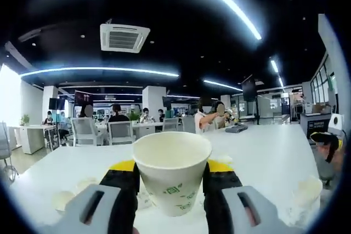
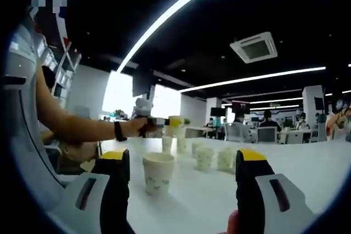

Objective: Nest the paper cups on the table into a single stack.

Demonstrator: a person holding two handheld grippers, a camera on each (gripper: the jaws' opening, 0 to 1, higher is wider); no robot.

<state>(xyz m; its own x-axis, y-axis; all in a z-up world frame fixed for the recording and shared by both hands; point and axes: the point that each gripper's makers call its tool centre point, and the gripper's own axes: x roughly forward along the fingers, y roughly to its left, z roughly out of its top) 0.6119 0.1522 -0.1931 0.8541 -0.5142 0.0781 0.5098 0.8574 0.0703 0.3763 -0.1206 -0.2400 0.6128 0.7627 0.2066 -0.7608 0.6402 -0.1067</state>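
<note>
A: status, left side first?

B: Left gripper view: my left gripper is clamped on a paper cup, one jaw on each side of its wall. Cup is upright, mouth open at 12 o'clock, green print on the side, lifted above the white desk. Loose cups on the desk below it: one at 8 o'clock, another at 4 o'clock near the view edge, both blurred. The other gripper's yellow-tipped end comes in at 3 o'clock.

A: and the room?

B: Ceiling vent at 11 o'clock, people seated at far tables.

A: right side?

B: Right gripper view: my right gripper has its jaws wide apart, nothing between them. At 9 o'clock my forearm reaches out, watch on the wrist, hand on the left gripper, which has a cup in its tip, above the desk. I can't tell from this view how its jaws sit.

A: cups on the desk?

B: Nearest one stands upright just right of my left jaw, at about 7 o'clock from centre. Behind it, left to right: one under the held cup, then and, standing near each other. Not nested.
</note>
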